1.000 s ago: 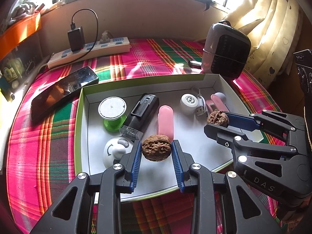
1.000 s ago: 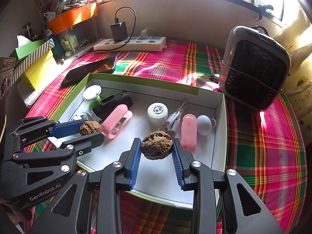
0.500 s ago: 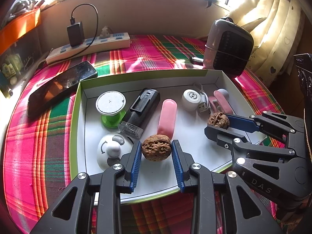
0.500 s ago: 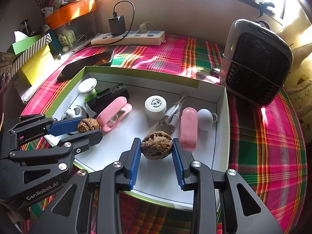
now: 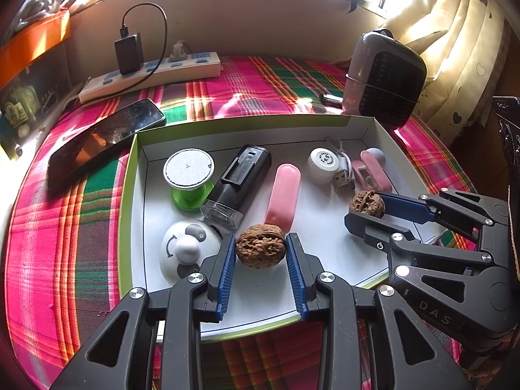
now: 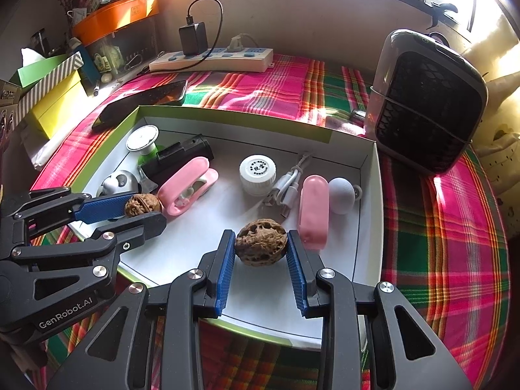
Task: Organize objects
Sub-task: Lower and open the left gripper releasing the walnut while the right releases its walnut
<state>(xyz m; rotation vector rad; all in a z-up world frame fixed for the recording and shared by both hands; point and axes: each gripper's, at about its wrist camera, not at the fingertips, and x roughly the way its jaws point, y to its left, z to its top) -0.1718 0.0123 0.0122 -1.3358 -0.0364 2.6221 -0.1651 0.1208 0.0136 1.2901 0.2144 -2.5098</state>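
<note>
**Two walnuts held over the tray, one in each hand-held gripper**

The left hand-held gripper is clenched on a walnut, its blue pads pressing both sides of the shell, above the near part of the white tray with a green rim. The right hand-held gripper grips a second walnut the same way, over the near middle of the tray floor.

Each camera catches the other tool from the side. In the left wrist view the right hand-held gripper enters from 3 o'clock with its walnut at the tip; in the right wrist view the left one comes in from 9 o'clock.

Inside the tray lie a green spool with a white top, a black cartridge, a pink case, a white cap, a coiled cable and a panda-faced dome.

Only the right wrist view shows that the pink case by the cartridge is open, and it alone shows a yellow box and an orange bin at 10 o'clock. The left wrist view alone shows curtains at 2 o'clock.

On the plaid cloth of the bench sit a phone, a power strip and a small fan.
</note>
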